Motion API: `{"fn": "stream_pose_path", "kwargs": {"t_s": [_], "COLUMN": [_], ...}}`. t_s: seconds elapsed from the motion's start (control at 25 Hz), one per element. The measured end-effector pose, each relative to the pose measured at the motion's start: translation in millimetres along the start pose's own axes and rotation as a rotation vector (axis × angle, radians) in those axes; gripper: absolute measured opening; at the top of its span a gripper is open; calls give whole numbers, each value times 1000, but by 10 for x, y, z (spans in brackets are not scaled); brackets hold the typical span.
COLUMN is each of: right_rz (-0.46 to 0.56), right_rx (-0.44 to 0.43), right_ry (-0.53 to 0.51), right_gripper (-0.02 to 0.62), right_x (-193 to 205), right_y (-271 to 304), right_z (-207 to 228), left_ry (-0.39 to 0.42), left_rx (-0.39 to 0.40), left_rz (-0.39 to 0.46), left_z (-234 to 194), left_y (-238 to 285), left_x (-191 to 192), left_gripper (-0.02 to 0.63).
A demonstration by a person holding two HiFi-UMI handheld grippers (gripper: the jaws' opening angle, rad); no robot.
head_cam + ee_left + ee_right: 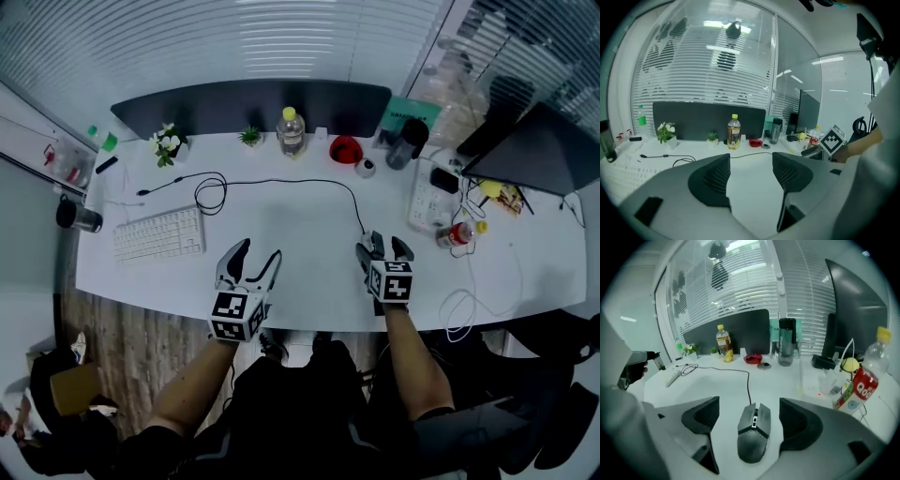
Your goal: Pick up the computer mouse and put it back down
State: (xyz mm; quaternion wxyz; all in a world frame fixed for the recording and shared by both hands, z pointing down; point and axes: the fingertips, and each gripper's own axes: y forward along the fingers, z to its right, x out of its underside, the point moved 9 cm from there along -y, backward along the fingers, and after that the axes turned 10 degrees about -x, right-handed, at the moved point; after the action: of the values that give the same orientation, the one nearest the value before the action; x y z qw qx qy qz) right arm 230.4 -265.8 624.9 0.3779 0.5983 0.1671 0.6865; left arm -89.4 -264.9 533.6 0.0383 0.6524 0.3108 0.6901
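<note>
- Sitting flat on the white table [300,225], the computer mouse [753,432] is right between the jaws of your right tool [749,404], with its cable [749,380] running off toward the back.
- Those jaws are spread wide and the pads are clear of the mouse on both sides, so you've got no grip on it.
- Your left tool [751,164] is spread too, with just bare table between its jaws.

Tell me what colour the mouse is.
Dark grey; the mouse shows best in the right gripper view.
</note>
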Motion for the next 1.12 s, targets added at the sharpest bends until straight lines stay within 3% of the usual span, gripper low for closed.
{"fn": "stream_pose_path", "kwargs": {"t_s": [0.36, 0.68, 0.96, 1.12], "right_rz": [215, 351, 428, 477], "right_rx": [-42, -76, -119, -156], "right_ry": [-59, -120, -152, -175], "right_gripper": [391, 368, 256, 190], "right_x": [-828, -1279, -1416, -1499], "right_y": [-797, -1407, -1717, -1863], "right_z": [-375, -749, -1045, -1229], "left_ry": [60, 31, 1, 10], "left_rx": [32, 37, 55, 57], "left_rz": [162, 281, 345, 355], "left_z": [-113, -220, -252, -242], "left_y": [-428, -819, -1038, -1162], "left_x": [-623, -1092, -1333, -1402], "left_gripper": [296, 295, 259, 192]}}
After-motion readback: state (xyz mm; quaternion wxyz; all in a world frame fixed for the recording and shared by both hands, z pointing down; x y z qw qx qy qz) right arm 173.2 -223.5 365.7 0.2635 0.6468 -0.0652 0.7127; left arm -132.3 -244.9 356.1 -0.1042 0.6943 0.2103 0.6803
